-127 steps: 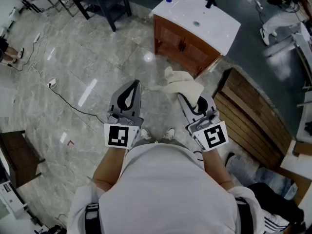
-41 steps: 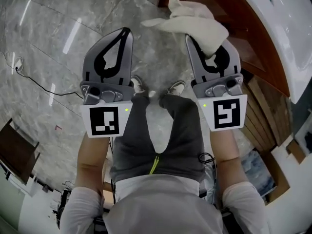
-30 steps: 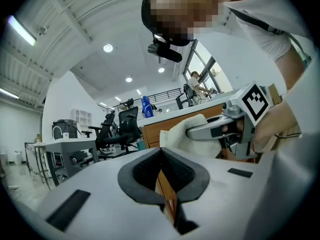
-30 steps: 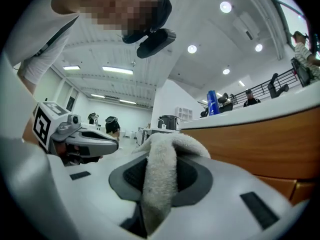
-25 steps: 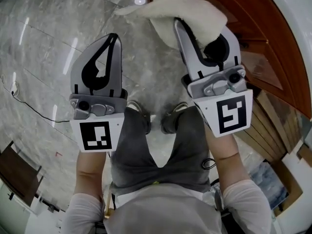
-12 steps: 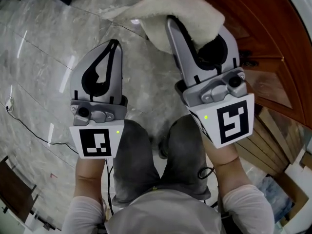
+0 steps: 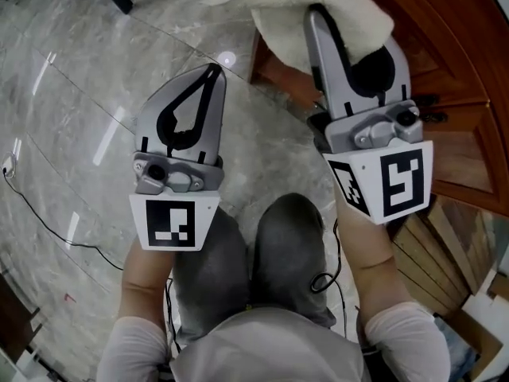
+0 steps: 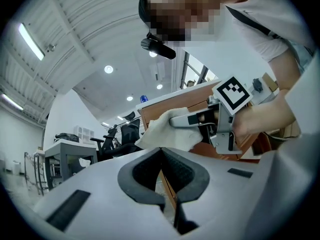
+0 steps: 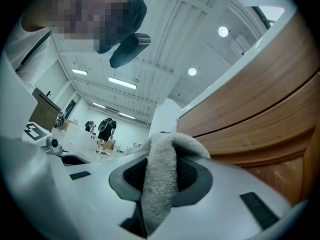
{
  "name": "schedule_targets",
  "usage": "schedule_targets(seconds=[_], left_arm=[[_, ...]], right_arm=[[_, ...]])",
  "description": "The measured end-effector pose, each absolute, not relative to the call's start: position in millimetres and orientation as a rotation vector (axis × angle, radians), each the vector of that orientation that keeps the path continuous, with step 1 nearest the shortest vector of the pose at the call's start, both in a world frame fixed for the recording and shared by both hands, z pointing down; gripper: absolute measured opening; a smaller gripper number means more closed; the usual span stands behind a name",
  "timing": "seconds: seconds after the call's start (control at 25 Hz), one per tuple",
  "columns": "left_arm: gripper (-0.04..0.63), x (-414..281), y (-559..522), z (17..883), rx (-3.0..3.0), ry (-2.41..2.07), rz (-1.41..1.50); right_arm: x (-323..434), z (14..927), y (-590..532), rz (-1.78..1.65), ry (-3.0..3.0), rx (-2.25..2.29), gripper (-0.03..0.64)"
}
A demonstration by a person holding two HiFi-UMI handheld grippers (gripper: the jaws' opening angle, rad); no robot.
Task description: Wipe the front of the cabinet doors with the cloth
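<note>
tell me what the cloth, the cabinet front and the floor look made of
Cloth: probably cream terry cotton, matte; a fuzzy looped nap shows.
Cabinet front: reddish-brown wood or wood veneer with a semi-gloss varnish; grain lines and a soft sheen.
Floor: grey veined stone or marble-look tile, polished; it mirrors the ceiling lights and shows joint lines.

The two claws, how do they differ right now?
The left claw is shut on nothing; the right claw is shut on the cloth. The left claw hangs over the floor; the right claw is up by the cabinet door. Both are grey and closed.
</note>
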State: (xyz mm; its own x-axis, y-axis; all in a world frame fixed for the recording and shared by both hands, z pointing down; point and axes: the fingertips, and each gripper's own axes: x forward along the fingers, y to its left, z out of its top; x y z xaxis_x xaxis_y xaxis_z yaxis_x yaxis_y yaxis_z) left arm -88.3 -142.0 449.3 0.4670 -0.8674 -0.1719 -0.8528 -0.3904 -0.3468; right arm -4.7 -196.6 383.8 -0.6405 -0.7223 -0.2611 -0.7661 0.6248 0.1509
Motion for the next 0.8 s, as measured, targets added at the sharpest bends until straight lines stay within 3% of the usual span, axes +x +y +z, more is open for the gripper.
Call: schedule_targets(seconds=[0.8], left_arm=[[0.018, -69.8, -127.9, 444.4, -2.329, 1.38, -0.015]], right_arm=[[39.4, 377.4, -183.8, 0.363, 2.559, -1.339, 0.1]])
